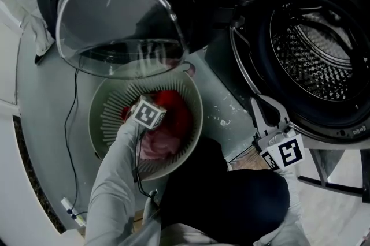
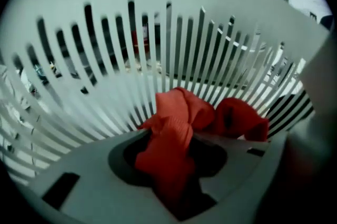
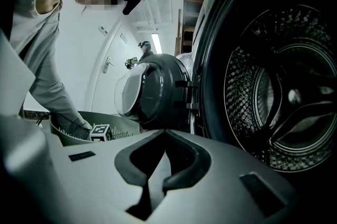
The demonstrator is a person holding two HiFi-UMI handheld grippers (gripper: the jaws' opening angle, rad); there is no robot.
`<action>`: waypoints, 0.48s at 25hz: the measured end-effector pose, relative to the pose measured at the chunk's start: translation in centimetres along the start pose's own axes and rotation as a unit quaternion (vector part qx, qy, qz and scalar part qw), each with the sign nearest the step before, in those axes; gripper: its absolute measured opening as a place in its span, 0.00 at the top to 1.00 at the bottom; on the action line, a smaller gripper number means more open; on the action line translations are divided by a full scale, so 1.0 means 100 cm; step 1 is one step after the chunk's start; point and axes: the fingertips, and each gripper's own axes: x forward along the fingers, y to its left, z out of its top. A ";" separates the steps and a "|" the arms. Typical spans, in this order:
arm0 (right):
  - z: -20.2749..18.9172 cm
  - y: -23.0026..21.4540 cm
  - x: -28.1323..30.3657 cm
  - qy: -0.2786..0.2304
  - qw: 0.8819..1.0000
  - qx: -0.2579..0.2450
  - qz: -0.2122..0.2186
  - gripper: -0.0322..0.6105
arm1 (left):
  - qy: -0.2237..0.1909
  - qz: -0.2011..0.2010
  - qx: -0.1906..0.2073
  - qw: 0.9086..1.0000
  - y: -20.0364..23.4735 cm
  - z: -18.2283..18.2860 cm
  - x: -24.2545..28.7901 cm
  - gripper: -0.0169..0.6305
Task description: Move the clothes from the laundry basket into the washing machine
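**Item: left claw** [image 2: 169, 165]. Clamped on a fold of the red garment [image 2: 181, 118], low centre of the left gripper view. Only a bunched part sits between the pads; the rest spills toward the right of the frame.
**Item: laundry basket** [image 2: 105, 60]. Slatted wall stands close behind the cloth. A pink garment [image 1: 159, 144] lies under the red one at centre of the head view.
**Item: door** [image 1: 121, 19]. Open, overhanging the basket's upper rim.
**Item: washing machine drum** [image 1: 318, 60]. Upper right, open; no clothes show in it.
**Item: right claw** [image 3: 153, 182]. Jaws together, empty, beside the drum mouth.
**Hazards, judged:**
- The narrow pinch may slip, dropping the cloth onto the floor short of the drum.
- The trailing end may catch a slat or drag the pink piece along.
- A lift may brush the door.
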 end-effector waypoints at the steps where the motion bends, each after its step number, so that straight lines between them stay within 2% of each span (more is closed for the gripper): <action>1: 0.003 -0.001 -0.001 -0.003 1.000 0.001 -0.003 0.92 | -0.007 0.004 -0.003 1.000 0.000 0.003 -0.007 0.72; 12: 0.035 -0.009 -0.005 -0.040 0.999 0.009 -0.028 0.92 | -0.109 0.052 -0.020 0.993 -0.002 0.047 -0.104 0.72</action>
